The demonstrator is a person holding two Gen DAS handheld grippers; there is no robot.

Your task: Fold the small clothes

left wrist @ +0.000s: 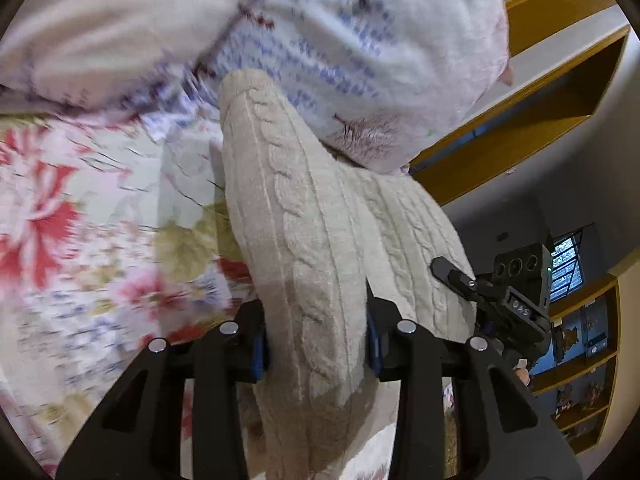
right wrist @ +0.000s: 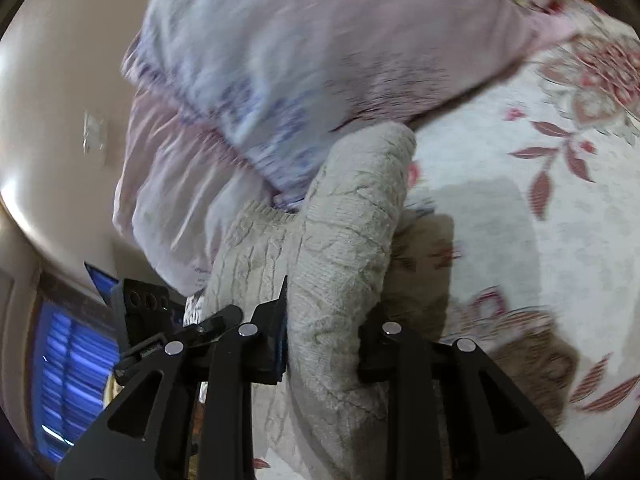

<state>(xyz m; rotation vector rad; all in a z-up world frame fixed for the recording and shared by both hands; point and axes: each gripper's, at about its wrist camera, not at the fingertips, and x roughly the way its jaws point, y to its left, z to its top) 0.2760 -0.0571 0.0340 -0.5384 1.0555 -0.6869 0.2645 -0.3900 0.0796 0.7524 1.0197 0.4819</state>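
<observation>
Floral bedsheet (right wrist: 520, 216): both grippers (left wrist: 316, 344) (right wrist: 324, 344) clamp knit garment (left wrist: 296, 216); shelves (left wrist: 576, 344) left-view only.

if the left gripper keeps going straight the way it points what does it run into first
Most likely the pillow. The left gripper is shut on the cream knit garment, which stretches ahead toward it; the floral bedsheet lies left. Depth is unclear.

sweater (left wrist: 304, 240): cream, cable-knit | bedsheet (left wrist: 80, 208): white w/ red-pink floral print | pillow (left wrist: 360, 40): pale pink-white w/ blue & maroon marks | shelves (left wrist: 560, 80): mustard-yellow | gripper fingers (left wrist: 256, 344): black w/ blue pads
</observation>
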